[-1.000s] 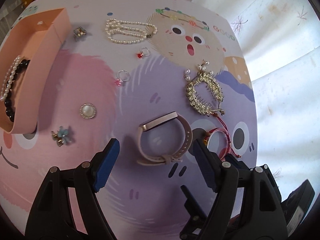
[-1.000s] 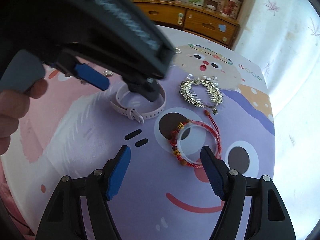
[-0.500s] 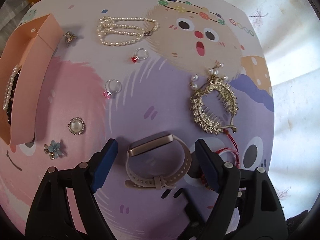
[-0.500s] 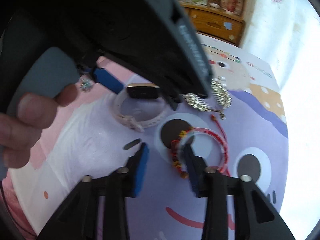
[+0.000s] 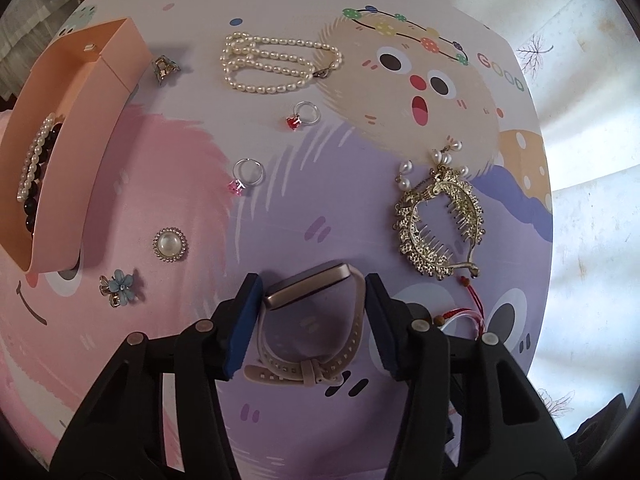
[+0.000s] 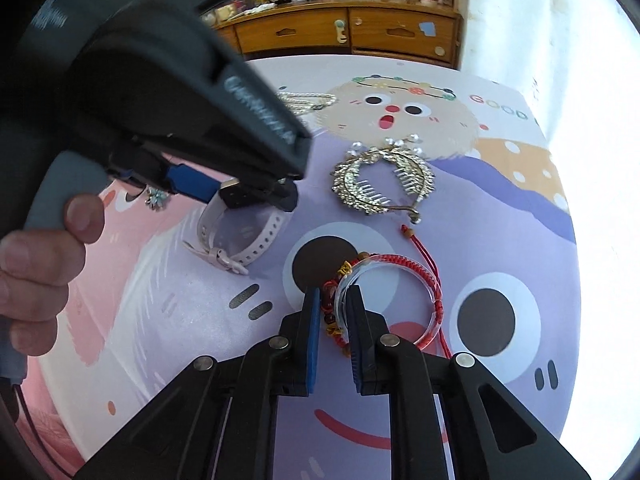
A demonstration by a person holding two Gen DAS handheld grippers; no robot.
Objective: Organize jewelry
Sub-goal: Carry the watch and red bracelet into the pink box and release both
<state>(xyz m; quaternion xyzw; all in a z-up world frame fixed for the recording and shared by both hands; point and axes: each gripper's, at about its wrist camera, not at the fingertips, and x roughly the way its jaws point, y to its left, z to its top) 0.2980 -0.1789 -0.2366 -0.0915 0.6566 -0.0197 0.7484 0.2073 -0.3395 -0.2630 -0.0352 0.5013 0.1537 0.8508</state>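
A pink strap watch [image 5: 308, 292] lies on the cartoon-print table cover [image 5: 320, 200]. My left gripper [image 5: 314, 284] straddles it from above. Its jaws are closing, and the blue pads touch the watch face on one side and the strap on the other. The right wrist view shows the same grip, with the left gripper [image 6: 248, 196] on the watch [image 6: 240, 236]. My right gripper [image 6: 334, 296] pinches the near-left rim of a red cord bracelet with a clear bangle [image 6: 420, 272], and its jaws are closing tight.
A pink box [image 5: 100, 92] at the left holds pearl and dark bead bracelets [image 5: 36, 168]. Loose on the cover lie a pearl necklace [image 5: 272, 64], two stone rings [image 5: 302, 116], a pearl brooch [image 5: 170, 245], a blue flower [image 5: 120, 286] and a gold comb [image 5: 436, 220]. A person's hand [image 6: 36, 264] grips the left tool.
The left gripper came down over the watch and its jaws narrowed onto it. The right gripper shifted to the bracelet's left rim and closed from wide open to a pinch.
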